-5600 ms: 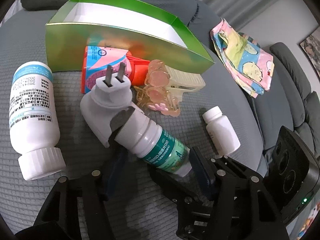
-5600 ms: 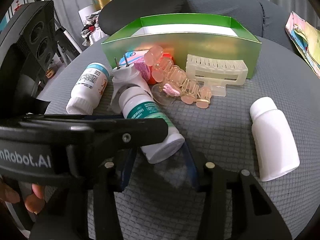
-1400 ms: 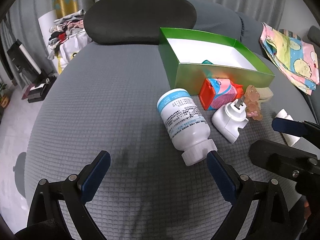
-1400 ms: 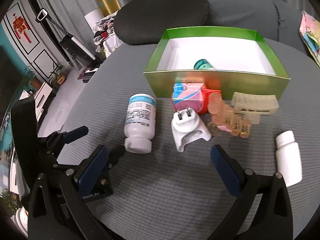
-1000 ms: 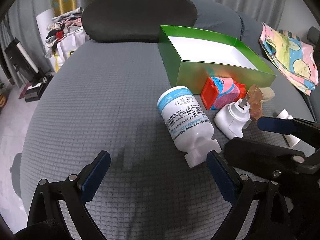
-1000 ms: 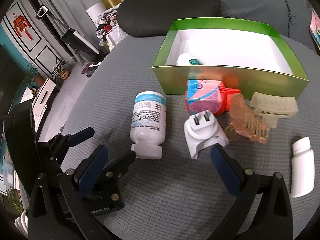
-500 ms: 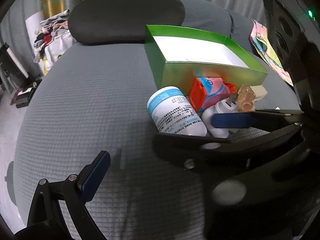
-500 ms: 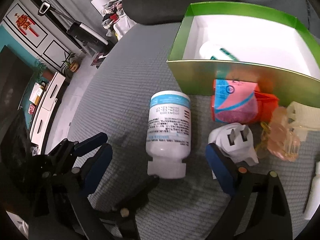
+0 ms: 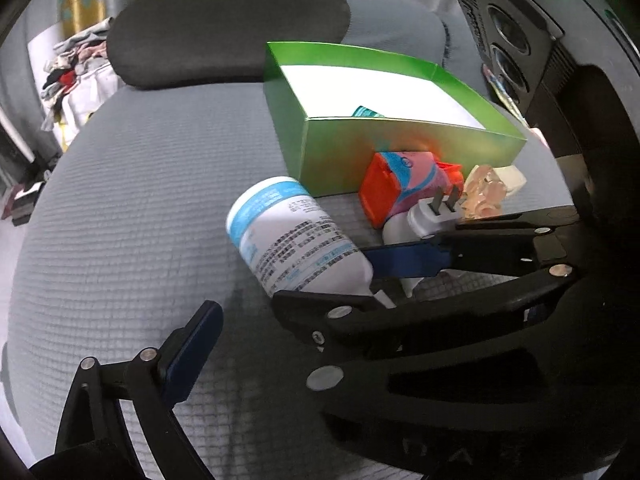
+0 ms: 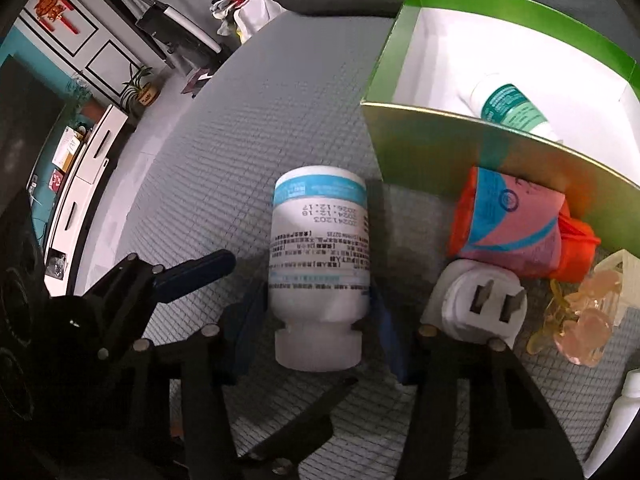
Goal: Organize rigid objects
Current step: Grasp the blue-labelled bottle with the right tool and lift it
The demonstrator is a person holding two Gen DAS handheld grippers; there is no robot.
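Observation:
A large white pill bottle (image 10: 318,264) with a blue band lies on its side on the grey cushion, cap toward me. My right gripper (image 10: 316,332) straddles its neck end, both blue pads touching its sides. It also shows in the left wrist view (image 9: 292,240), with the right gripper (image 9: 384,280) around it. My left gripper (image 9: 304,340) is open and empty to the left; only its left finger shows, the right gripper covers the other. A green box (image 10: 456,152) holds a green-labelled bottle (image 10: 512,108).
An orange-pink carton (image 10: 516,224), a white plug adapter (image 10: 476,300), pink hair clips (image 10: 580,320) and a cream claw clip (image 10: 624,276) lie in front of the box. A small white bottle (image 10: 616,420) lies at the right edge. A dark headrest (image 9: 224,20) rises behind.
My right gripper has moved forward and down over the large white bottle and narrowed its jaws onto it. The left gripper stays open and has barely moved.

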